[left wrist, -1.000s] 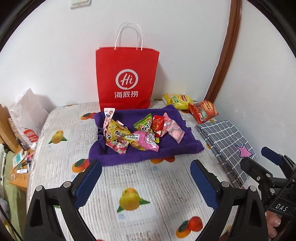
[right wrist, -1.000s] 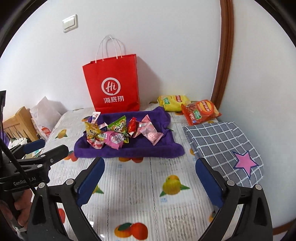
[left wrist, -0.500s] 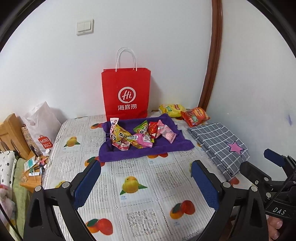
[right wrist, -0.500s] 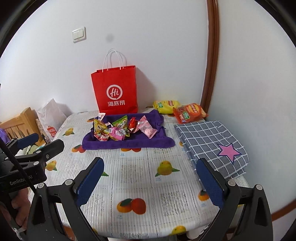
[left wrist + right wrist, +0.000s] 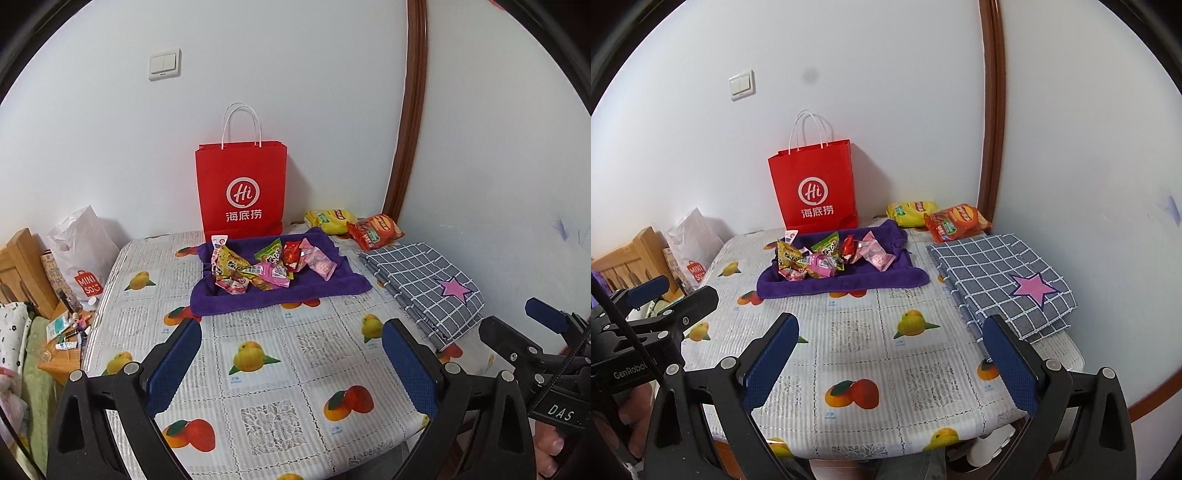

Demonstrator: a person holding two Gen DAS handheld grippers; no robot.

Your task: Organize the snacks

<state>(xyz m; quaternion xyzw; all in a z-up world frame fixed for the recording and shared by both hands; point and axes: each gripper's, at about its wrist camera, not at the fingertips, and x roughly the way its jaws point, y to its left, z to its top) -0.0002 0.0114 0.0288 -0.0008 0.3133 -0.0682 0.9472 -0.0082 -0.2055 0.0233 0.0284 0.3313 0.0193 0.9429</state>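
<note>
Both grippers held low at the near edge of the table (image 5: 258, 373), fingers pointing forward toward the far wall. Left gripper (image 5: 291, 354): blue-padded fingers spread wide apart, nothing between them, hovering above the fruit-print cloth. Right gripper (image 5: 890, 350): same posture, fingers wide apart and empty. Each shows in the other's view off to the side; part of a hand is visible low behind each handle.

Landmark: purple towel (image 5: 321, 286), lying flat on the far half of the table, long axis running left-right, front edge well apart from both sets of fingertips.

Snack pile (image 5: 269, 264) sits on the towel, bunched toward its left and middle. Small packets overlap at mixed angles: a yellow packet (image 5: 229, 264) at the left of the pile, tilted; a green packet (image 5: 269, 253) in the middle; a red packet (image 5: 291, 254) just right of it; a pink packet (image 5: 319, 262) at the right, long axis running diagonally toward the towel's near right corner.

Behind the towel, a red paper bag (image 5: 242, 188) stands upright against the wall, handles up, logo facing the cameras. Right of the towel's far corner, a yellow chip bag (image 5: 328, 219) and an orange chip bag (image 5: 375, 230) lie flat, side by side. Right of the towel, a folded grey checked cloth (image 5: 421, 277) with a pink star.
</note>
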